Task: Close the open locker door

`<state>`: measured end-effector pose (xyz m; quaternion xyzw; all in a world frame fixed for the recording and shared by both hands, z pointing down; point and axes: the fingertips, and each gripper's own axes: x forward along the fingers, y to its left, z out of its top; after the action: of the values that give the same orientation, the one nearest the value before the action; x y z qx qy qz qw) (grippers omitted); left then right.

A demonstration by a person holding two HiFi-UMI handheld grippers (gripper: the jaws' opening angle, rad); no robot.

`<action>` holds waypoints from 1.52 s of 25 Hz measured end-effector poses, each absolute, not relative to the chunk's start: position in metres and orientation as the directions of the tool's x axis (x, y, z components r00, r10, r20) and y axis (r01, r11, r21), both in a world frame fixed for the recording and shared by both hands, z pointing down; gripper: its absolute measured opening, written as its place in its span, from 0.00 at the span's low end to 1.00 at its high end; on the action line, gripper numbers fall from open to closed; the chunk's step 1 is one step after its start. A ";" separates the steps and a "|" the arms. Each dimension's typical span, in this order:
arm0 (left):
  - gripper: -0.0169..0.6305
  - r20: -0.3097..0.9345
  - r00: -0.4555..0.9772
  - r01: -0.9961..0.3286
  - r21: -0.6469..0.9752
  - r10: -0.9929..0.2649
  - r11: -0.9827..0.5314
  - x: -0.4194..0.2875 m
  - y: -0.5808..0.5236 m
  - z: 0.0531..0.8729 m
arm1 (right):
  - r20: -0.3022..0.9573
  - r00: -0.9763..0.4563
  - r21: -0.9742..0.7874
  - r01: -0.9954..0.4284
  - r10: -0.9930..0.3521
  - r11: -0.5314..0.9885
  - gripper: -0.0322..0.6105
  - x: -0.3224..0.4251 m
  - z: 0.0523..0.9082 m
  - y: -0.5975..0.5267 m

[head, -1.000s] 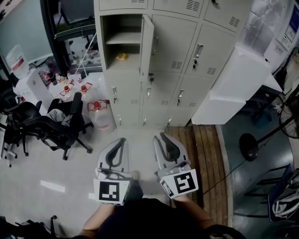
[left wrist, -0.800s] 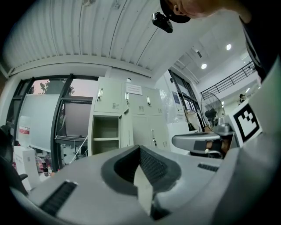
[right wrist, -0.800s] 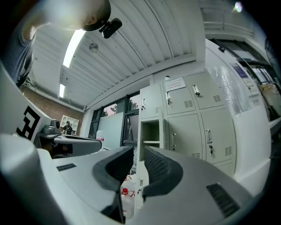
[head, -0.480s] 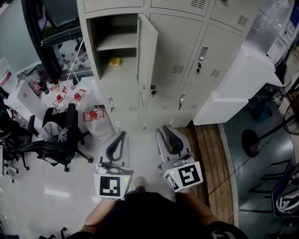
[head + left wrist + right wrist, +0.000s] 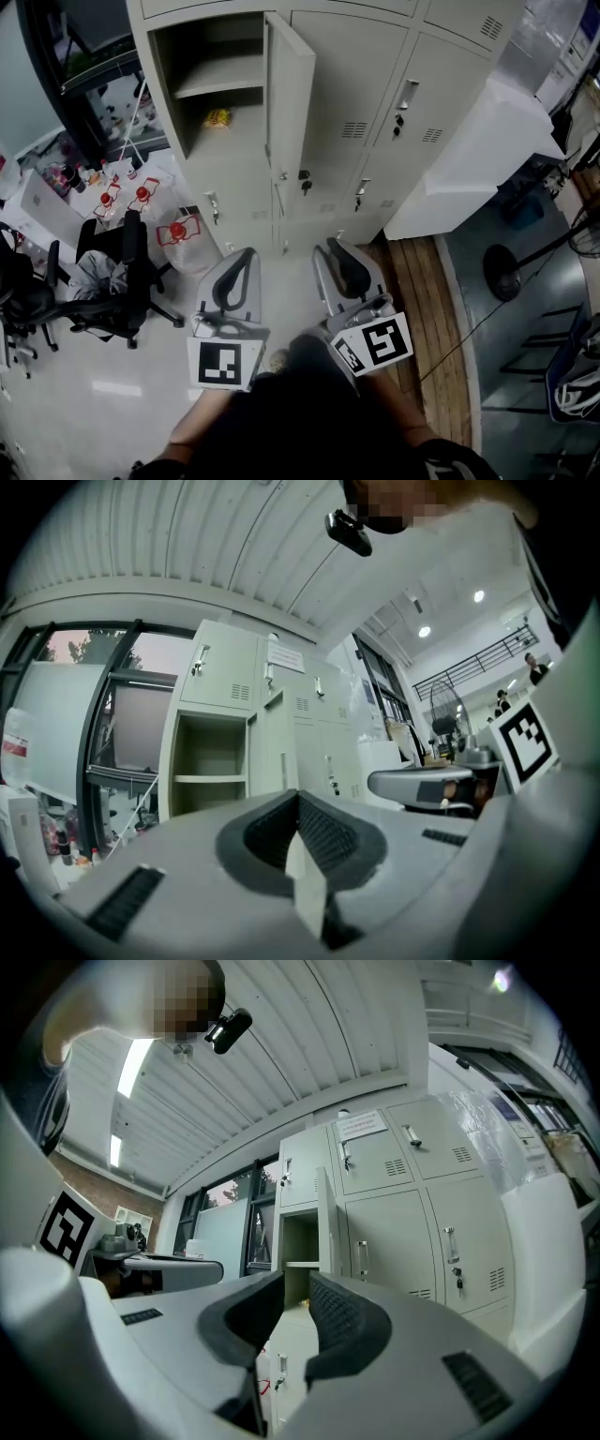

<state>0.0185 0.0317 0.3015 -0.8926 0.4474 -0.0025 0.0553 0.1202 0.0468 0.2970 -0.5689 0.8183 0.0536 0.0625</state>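
Open locker door, upright, ahead of both empty grippers: right gripper, jaws slightly parted, nearer; left gripper, jaws together.

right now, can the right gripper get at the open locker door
Probably not yet: the right gripper hangs low, well short of the door. But only floor lies between them, so a step closer should do.
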 end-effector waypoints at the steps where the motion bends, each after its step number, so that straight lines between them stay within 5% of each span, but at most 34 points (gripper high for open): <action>1: 0.03 -0.046 0.600 -0.798 -0.101 -0.798 -0.594 0.020 0.028 0.301 | -0.165 -0.347 0.011 -0.937 -0.923 0.350 0.17 0.122 0.297 0.042; 22: 0.03 -0.032 0.462 -0.883 -0.113 -0.886 -0.457 0.068 -0.091 0.292 | -0.148 -0.638 0.033 -0.767 -0.756 0.641 0.17 0.154 0.284 -0.108; 38: 0.03 -0.024 0.168 -0.980 -0.108 -0.985 -0.165 0.057 -0.119 0.294 | -0.120 -0.965 0.089 -0.246 -0.234 0.965 0.17 0.133 0.273 -0.127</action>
<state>0.0568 -0.1193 0.2936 -0.7626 0.6445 -0.0257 0.0489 0.1328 -0.1274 0.2735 -0.1213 0.9898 0.0517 0.0544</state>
